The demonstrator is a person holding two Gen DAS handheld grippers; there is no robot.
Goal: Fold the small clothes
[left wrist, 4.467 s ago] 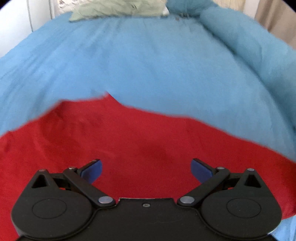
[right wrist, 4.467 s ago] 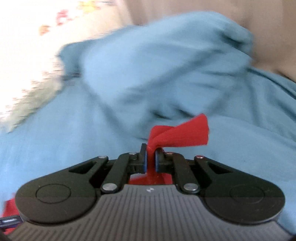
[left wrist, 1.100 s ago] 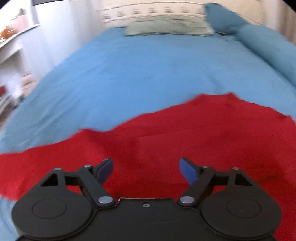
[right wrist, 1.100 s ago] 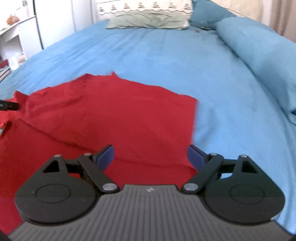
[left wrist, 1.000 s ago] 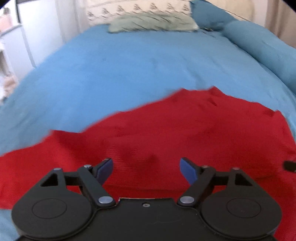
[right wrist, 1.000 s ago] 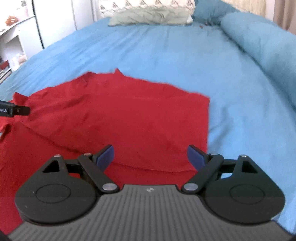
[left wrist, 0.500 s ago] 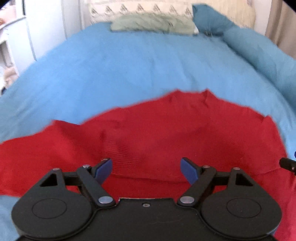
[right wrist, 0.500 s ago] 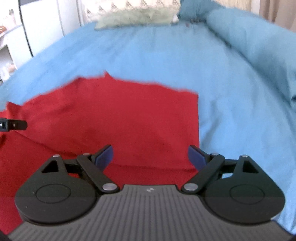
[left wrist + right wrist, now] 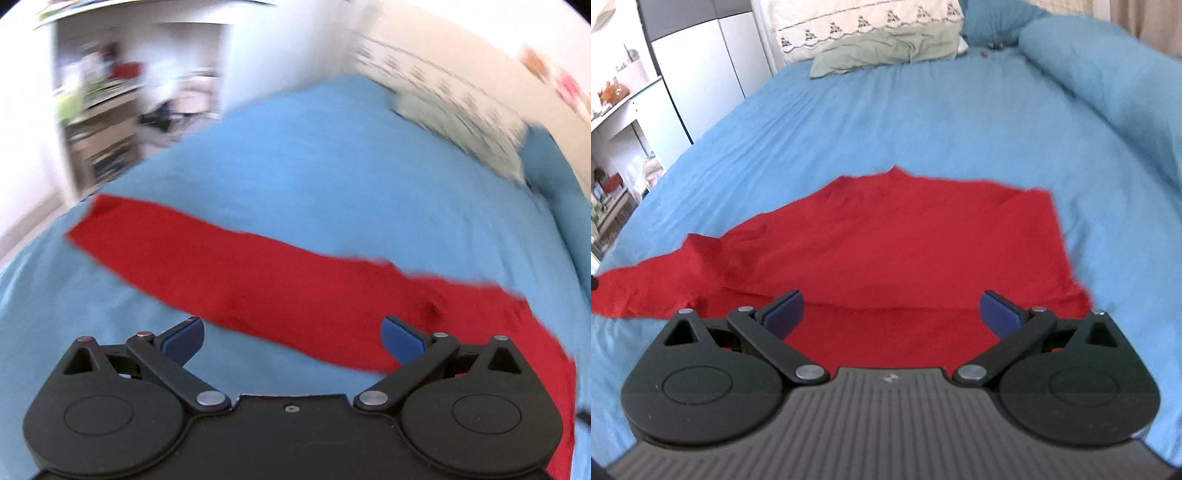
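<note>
A red garment lies spread on the blue bedsheet, one layer folded over the lower part. Its long sleeve stretches out to the left in the blurred left wrist view. My left gripper is open and empty, hovering above the near edge of the sleeve. My right gripper is open and empty, just above the garment's near fold line.
A green pillow and a patterned pillow lie at the head of the bed. A rolled blue duvet runs along the right side. White shelves stand past the bed's left edge, also in the left wrist view.
My left gripper has swung left and now faces the outstretched sleeve and the shelves. My right gripper has pulled back slightly. Both stay open.
</note>
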